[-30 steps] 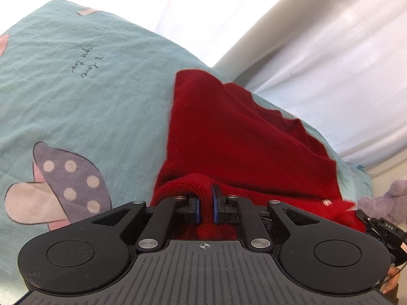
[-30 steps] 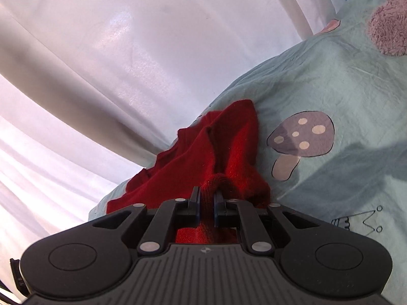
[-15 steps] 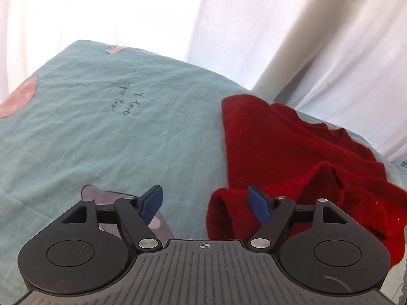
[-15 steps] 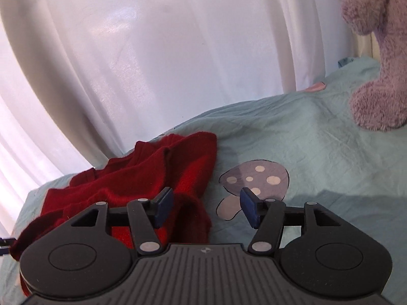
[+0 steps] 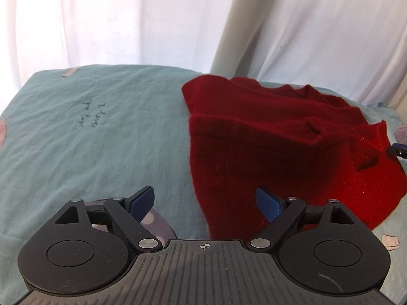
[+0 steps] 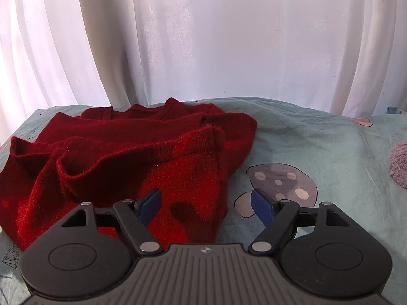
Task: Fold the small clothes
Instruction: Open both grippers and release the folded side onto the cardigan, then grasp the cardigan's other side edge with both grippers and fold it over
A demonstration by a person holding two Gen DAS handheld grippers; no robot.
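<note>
Now my left claw is spread wide and holds nothing. My right claw is spread wide too, with nothing in it. Both hang just above the bed sheet, which is soft green-blue with a mushroom picture on it. The red sweater lies on the sheet, folded over itself in a lumpy pile. Its near edge sits under the gap of each claw. Some small writing is on the sheet, off to the left of the sweater. White curtains hang behind the bed. A fuzzy purple toy peeks in at the right side.
</note>
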